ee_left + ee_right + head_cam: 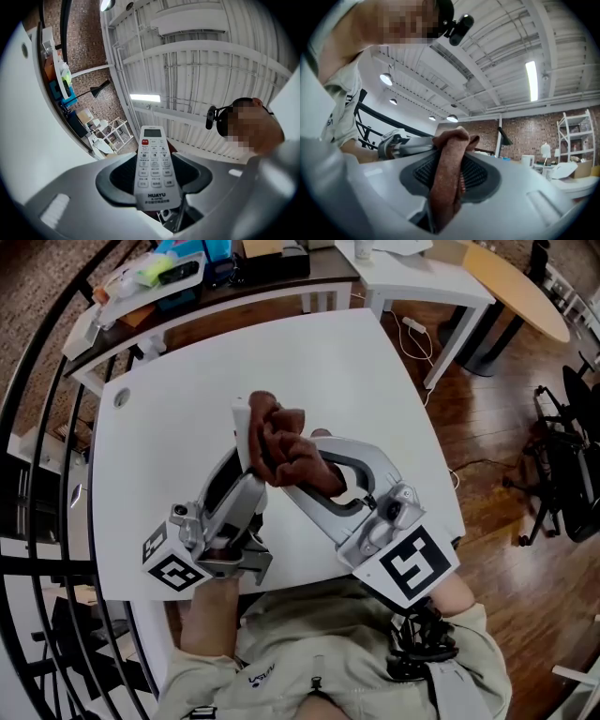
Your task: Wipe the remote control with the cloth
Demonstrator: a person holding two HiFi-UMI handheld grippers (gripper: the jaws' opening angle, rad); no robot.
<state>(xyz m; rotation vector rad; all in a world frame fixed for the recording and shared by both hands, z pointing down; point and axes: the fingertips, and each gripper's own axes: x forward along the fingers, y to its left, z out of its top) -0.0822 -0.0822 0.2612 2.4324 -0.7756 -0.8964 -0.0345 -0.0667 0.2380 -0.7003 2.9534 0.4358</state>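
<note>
While both tools are held over the white table (356, 381), the left gripper (154, 177) pinches the white remote control (153, 161) by its lower end. Its jaws stand partly apart, one dark pad on each long edge of the remote. The button face is turned back toward that gripper's body, and the display end sticks out well past its fingertips.

The right gripper (450, 176) has its jaws drawn close together on the reddish-brown cloth (446, 180). A thick fold is squeezed between the two ribbed pads. One bunch rises just beyond the fingertips and the rest trails back toward the gripper's body.

From the head view the two grippers angle in toward each other, so the right one's tips sit just beside the left one's tips. The cloth is bunched against the remote just ahead of the left gripper's pads and touches it. It covers the remote's middle, while the far end shows beyond it.

Each gripper's marker cube sits at its rear end, nearest the person's hands.
</note>
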